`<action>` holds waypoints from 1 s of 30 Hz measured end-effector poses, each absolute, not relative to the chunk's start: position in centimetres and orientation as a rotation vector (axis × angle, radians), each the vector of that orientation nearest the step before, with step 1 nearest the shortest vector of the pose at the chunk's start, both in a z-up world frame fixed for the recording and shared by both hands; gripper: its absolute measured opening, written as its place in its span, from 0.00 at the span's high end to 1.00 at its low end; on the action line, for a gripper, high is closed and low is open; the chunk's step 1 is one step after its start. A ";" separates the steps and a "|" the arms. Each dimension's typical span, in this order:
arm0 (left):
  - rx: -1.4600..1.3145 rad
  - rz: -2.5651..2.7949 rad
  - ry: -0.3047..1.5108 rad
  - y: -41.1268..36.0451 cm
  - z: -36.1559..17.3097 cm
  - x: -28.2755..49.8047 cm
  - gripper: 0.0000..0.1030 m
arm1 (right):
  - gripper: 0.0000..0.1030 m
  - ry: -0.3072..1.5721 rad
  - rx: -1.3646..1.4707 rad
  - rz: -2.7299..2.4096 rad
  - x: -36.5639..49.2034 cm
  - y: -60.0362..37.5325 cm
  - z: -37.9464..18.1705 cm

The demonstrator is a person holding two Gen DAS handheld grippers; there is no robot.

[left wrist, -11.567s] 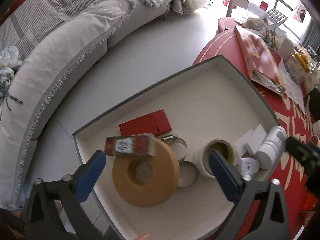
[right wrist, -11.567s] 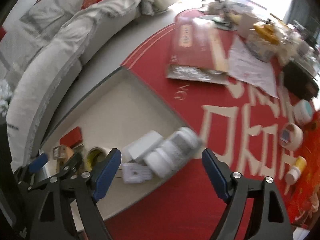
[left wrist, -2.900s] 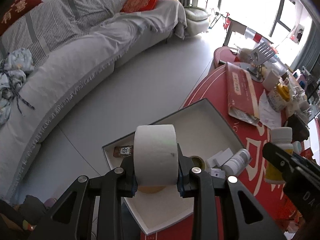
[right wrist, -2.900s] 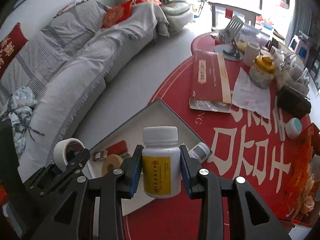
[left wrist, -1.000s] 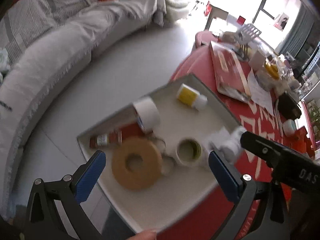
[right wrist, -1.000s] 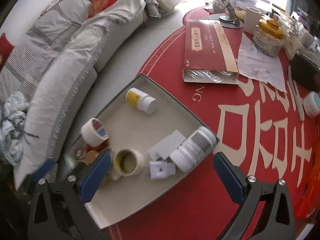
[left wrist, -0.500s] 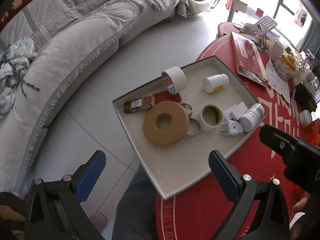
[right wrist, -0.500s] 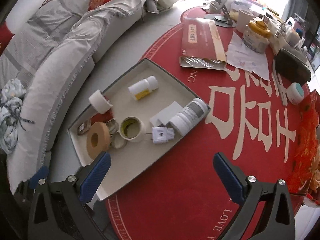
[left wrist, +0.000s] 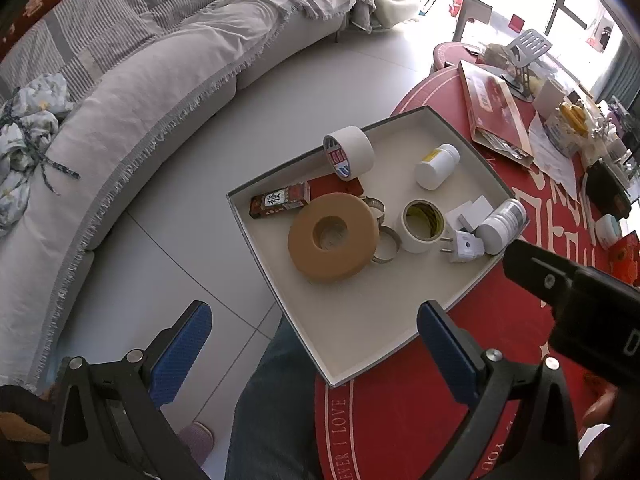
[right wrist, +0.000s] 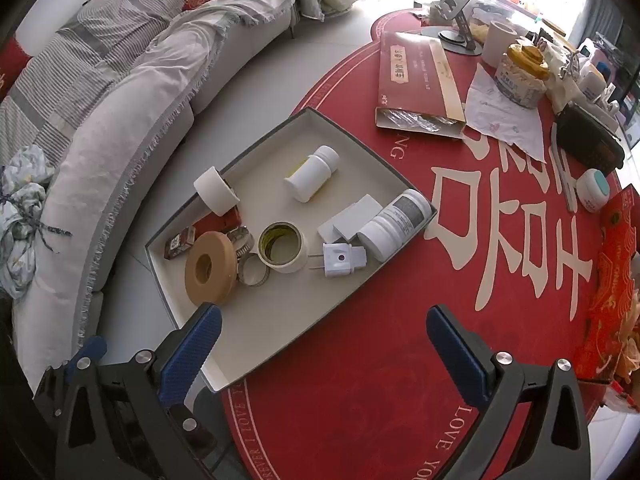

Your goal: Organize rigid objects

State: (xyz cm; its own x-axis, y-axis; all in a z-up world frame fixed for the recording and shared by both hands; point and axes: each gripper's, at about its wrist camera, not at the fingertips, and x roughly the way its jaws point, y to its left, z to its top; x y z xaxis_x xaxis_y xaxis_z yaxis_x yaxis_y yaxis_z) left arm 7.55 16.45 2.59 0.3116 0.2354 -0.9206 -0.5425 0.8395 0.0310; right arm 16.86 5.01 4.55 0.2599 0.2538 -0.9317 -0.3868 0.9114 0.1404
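Both grippers hang above the near edge of the round red table with nothing between their fingers. The left gripper has its blue pads wide apart, over the grey floor and the person's leg in jeans. The right gripper also has its fingers spread wide, over the near corner of the tray.

The shallow white tray sits on the left side of the table and its left part reaches out past the table edge. Inside it, a white tape roll stands at the far left wall, and a white pill bottle lies on its side just right of it. Nearer, a wide brown tape roll lies flat, touching two metal rings; a small dark red box is at its left. A yellowish tape roll stands in the middle, with a white plug adapter just beside it, then white flat boxes and a bigger white bottle that leans on the right rim.

On the table, well apart from the tray at the far side, are a long red box, papers, a jar with yellow lid and a black pouch. A grey sofa curves along the left
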 end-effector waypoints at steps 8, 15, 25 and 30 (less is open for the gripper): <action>-0.310 0.513 1.151 16.1 2.6 7.4 0.00 | 0.00 1.236 -0.137 0.434 16.5 5.1 4.6; -0.320 0.514 1.153 16.1 2.8 7.1 0.00 | 0.00 1.237 -0.163 0.434 16.1 5.4 4.8; -0.322 0.510 1.152 16.1 3.0 6.6 0.00 | 0.00 1.242 -0.174 0.436 15.5 5.7 5.2; -0.324 0.510 1.149 16.0 3.1 6.2 0.00 | 0.00 1.235 -0.185 0.439 14.9 5.8 5.5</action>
